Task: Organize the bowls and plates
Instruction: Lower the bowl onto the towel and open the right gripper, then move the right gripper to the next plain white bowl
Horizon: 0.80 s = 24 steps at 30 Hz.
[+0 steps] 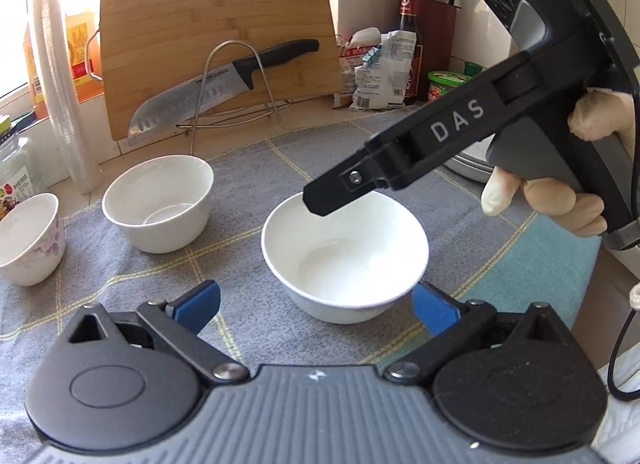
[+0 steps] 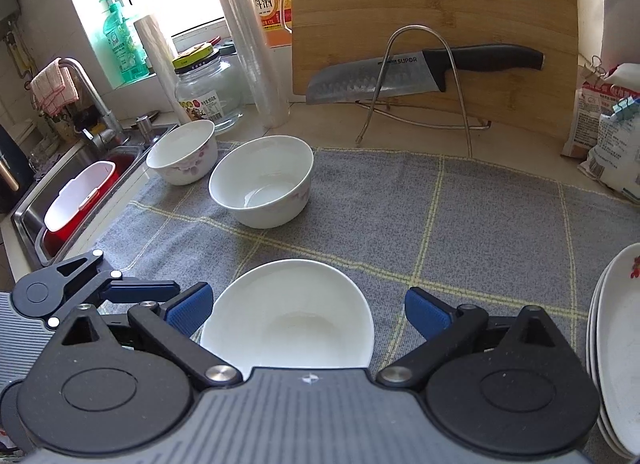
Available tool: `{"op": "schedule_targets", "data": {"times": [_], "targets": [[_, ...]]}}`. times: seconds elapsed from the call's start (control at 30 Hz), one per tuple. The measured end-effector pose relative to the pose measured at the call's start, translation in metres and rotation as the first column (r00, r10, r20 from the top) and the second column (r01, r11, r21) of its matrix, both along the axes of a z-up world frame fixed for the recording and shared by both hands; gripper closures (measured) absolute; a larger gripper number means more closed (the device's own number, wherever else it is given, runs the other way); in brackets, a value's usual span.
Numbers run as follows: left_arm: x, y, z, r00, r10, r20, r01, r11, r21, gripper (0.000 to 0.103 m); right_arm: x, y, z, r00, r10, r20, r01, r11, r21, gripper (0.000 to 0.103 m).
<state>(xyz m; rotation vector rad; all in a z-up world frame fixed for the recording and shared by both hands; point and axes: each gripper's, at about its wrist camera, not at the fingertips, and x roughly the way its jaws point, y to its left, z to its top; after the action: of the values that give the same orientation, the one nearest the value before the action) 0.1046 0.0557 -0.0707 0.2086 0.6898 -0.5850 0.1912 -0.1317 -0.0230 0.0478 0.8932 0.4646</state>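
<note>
We see three bowls on the cloth [image 2: 400,199]: the nearest bowl [image 2: 288,316] sits in front, the middle bowl [image 2: 262,181] behind it to the left, and the flowered bowl [image 2: 182,157] further left, near the sink [image 2: 80,191]. Behind them a cutting board [image 2: 432,19] stands upright with a knife [image 2: 420,73] on a wire rack [image 2: 420,83] before it. Stacked plates [image 2: 618,344] lie at the cloth's right edge.

We see a plain white bowl [image 1: 346,260] upright and empty on the grey checked cloth, nearest us. Beyond it to the left stand a second white bowl [image 1: 158,201] and a flower-patterned one [image 1: 30,238], while white plates [image 2: 618,348] sit stacked at the right.
</note>
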Motion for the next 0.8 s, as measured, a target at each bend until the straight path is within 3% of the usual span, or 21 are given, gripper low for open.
{"op": "schedule_targets", "data": {"times": [0.2, 0.33, 0.53, 0.7, 0.8], "targets": [[0.001, 0.023, 0.011, 0.994, 0.111, 0.008, -0.111, 0.994, -0.013, 0.001, 0.004, 0.005, 0.008, 1.0, -0.005, 0.017, 0.004, 1.0, 0.018, 0.0], [0.003, 0.033, 0.021, 0.977, 0.213, 0.025, -0.212, 0.976, -0.039, 0.001, 0.004, 0.005, 0.011, 0.999, 0.012, 0.041, -0.011, 1.0, -0.015, 0.0], [0.006, 0.031, 0.03, 0.92, 0.387, 0.058, -0.383, 0.922, -0.063, 0.001, 0.009, -0.003, 0.017, 0.991, 0.113, 0.072, -0.11, 0.993, -0.041, 0.0], [0.005, 0.032, 0.033, 0.858, 0.507, 0.08, -0.507, 0.862, -0.032, 0.001, 0.024, -0.006, 0.019, 0.979, 0.196, 0.054, -0.196, 0.981, -0.003, 0.0], [0.006, 0.037, 0.031, 0.846, 0.527, 0.077, -0.528, 0.849, -0.014, 0.001, 0.031, -0.003, 0.02, 0.978, 0.203, 0.045, -0.203, 0.979, 0.004, 0.0]]}}
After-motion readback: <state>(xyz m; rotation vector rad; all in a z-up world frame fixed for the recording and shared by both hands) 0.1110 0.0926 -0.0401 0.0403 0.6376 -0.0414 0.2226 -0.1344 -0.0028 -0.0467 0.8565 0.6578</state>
